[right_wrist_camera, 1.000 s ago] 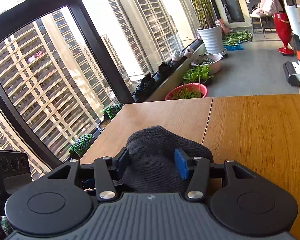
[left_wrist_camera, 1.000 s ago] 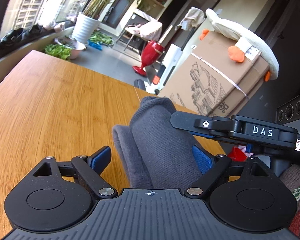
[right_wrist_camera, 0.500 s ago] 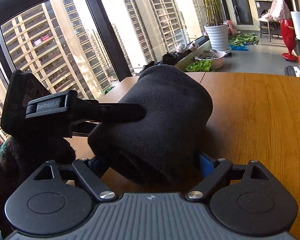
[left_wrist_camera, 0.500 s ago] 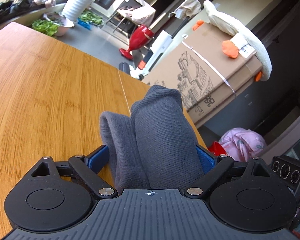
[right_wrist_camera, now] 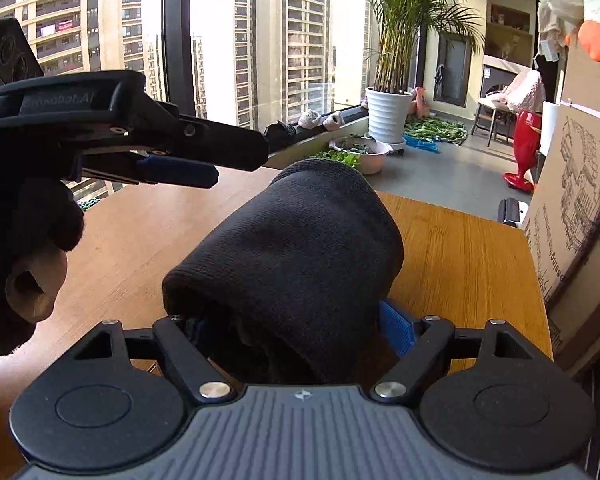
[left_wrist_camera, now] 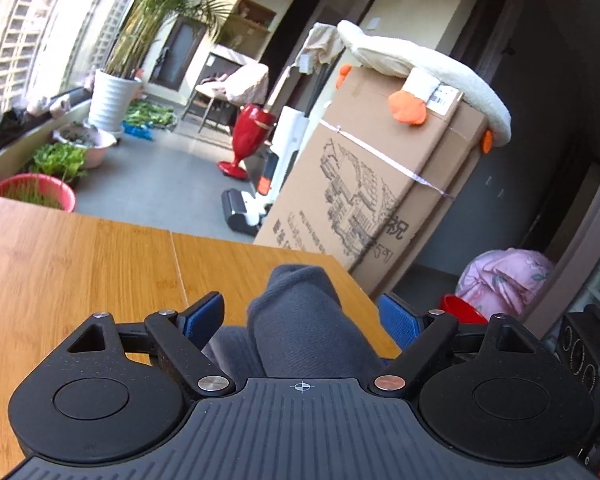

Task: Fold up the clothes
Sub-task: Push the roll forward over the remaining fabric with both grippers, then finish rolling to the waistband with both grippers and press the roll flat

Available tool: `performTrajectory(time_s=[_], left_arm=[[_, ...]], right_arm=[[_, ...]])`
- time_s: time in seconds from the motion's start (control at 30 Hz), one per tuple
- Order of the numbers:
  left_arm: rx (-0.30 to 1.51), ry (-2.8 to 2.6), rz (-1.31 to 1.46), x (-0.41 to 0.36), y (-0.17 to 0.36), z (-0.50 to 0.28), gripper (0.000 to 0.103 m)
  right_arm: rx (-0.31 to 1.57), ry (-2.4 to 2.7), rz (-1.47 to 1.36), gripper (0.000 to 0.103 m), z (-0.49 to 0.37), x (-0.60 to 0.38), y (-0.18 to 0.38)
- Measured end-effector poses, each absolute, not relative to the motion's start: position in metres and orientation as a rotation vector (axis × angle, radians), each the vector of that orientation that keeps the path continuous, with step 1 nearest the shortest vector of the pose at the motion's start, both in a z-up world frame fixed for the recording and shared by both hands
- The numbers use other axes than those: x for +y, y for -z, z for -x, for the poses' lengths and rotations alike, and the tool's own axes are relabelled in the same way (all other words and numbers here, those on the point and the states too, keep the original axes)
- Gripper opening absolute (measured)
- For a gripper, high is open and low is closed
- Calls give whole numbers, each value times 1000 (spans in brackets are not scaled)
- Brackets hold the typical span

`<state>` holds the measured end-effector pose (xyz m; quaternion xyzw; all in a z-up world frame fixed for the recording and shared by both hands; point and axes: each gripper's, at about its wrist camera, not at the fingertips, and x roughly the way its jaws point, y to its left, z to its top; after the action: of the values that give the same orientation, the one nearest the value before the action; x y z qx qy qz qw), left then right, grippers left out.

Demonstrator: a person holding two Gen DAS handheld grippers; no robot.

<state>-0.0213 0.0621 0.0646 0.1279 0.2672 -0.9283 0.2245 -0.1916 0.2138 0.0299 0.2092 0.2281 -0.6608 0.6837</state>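
Both grippers' jaws are closing: left gripper (left_wrist_camera: 300,314) and right gripper (right_wrist_camera: 296,324) each straddle the rolled grey garment (right_wrist_camera: 296,256) on the table (right_wrist_camera: 460,248), pads not gripping.

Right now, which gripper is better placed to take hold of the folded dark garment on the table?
Probably right. The garment fills the space between the right gripper's closing jaws, low on the table. The left gripper hangs higher beside it, jaws closing too, pads clear of the garment.
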Motion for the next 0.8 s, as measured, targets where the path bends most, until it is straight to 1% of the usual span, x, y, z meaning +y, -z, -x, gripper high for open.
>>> performTrajectory(time_s=[0.1, 0.13, 0.2, 0.27, 0.3, 0.33, 0.4, 0.43, 0.5, 0.57, 0.67, 0.7, 0.73, 0.8], left_arm=[[838, 2668, -420, 56, -59, 49, 90], [853, 2654, -444, 52, -53, 55, 88], [850, 2591, -477, 45, -39, 55, 77], [892, 2553, -457, 38, -30, 44, 58], [938, 2543, -439, 34, -27, 38, 57], [979, 2537, -425, 31, -26, 34, 57], [995, 2535, -418, 30, -25, 33, 57], [995, 2535, -415, 30, -25, 33, 57], [992, 2534, -411, 31, -24, 33, 57], [980, 2529, -412, 32, -24, 32, 57], [939, 2522, -410, 34, -23, 27, 57], [930, 2522, -408, 36, -23, 26, 57], [915, 2522, -405, 38, -24, 25, 57], [880, 2522, -388, 44, -26, 22, 60]], right_arm=[[539, 1488, -433, 81, 186, 207, -30], [540, 1494, -425, 81, 185, 207, -31], [529, 1502, -401, 81, 185, 214, -36], [489, 1502, -387, 81, 190, 223, -45], [450, 1495, -396, 80, 197, 228, -50], [389, 1487, -417, 71, 204, 234, -56], [246, 1465, -497, 58, 217, 241, -65], [209, 1452, -536, 56, 219, 240, -65], [221, 1439, -585, 53, 217, 230, -58], [270, 1434, -597, 54, 211, 221, -44], [305, 1454, -529, 61, 206, 218, -37], [307, 1464, -531, 65, 205, 219, -37], [311, 1477, -528, 71, 204, 222, -37], [321, 1506, -509, 80, 202, 228, -35]])
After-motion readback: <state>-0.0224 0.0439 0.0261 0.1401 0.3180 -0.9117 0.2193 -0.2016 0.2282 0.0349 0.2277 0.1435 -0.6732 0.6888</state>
